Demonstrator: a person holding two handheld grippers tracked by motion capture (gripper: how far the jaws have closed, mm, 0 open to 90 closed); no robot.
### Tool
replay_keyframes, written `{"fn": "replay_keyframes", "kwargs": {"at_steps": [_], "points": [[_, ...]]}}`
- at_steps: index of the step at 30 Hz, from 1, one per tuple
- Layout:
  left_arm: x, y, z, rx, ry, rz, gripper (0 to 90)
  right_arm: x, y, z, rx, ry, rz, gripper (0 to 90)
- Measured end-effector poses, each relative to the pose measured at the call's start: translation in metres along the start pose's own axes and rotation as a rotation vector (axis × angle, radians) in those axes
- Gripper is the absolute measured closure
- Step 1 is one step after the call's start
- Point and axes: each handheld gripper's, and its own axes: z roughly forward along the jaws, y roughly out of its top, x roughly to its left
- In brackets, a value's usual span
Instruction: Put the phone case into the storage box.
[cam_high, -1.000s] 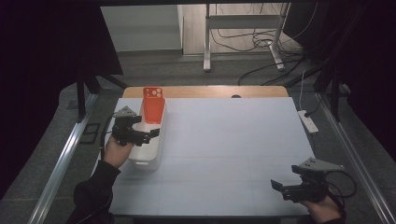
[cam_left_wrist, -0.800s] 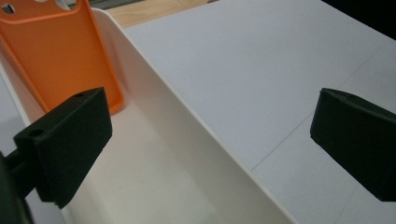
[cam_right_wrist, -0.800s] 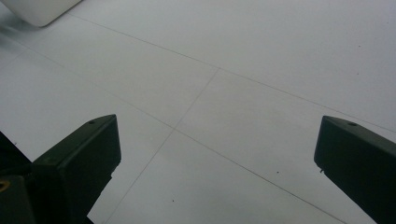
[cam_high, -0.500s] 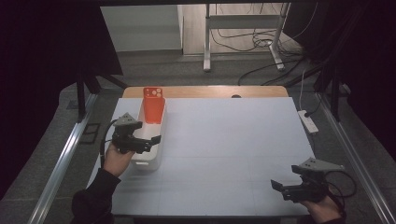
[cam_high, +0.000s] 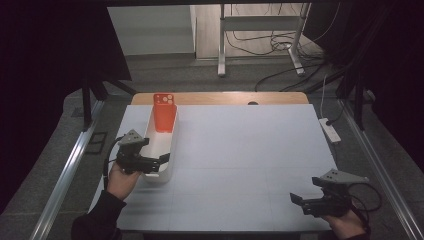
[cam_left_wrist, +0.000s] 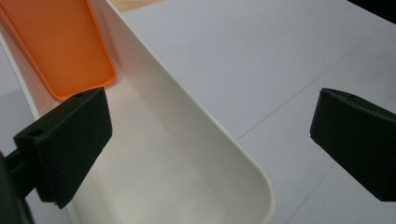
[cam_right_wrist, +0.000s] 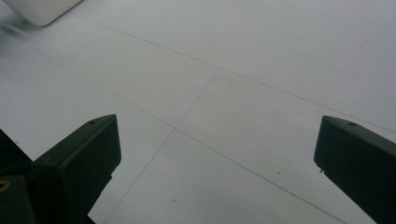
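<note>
While my left gripper hangs at the near end of the white tray, I log the geometry the next move depends on. Left jaws stand wide apart, gripping nothing: in the left gripper view one jaw sits over the tray's interior, the other outside over the table, so they straddle the tray's right wall. The tray's long axis runs near to far, along the left side of the table. An orange phone case lies in the tray's far end, tilted up, its top rising over the far rim; its long axis follows the tray's. From the left gripper it lies straight ahead toward the far side, with bare tray floor between them. My right gripper, jaws also spread and empty, sits at the near right corner, well apart from tray and case. Judgement: the left hand is clearly nearer; any reach for the case should go farward along the tray's axis.
</note>
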Motion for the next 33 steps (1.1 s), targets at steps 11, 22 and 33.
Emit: {"fn": "replay_keyframes", "kwargs": {"at_steps": [11,22,33], "points": [[-0.01,-0.013,-0.011,0.008,0.004,0.005,0.0,0.0,0.0,0.0,0.0,0.0,-0.005,0.9],[-0.021,-0.025,-0.021,0.01,0.008,0.01,0.0,0.001,0.0,0.0,0.0,-0.001,-0.007,0.9],[-0.026,-0.038,-0.035,0.008,0.022,-0.001,0.0,0.001,0.0,0.0,-0.001,-0.003,-0.009,0.9]]}}
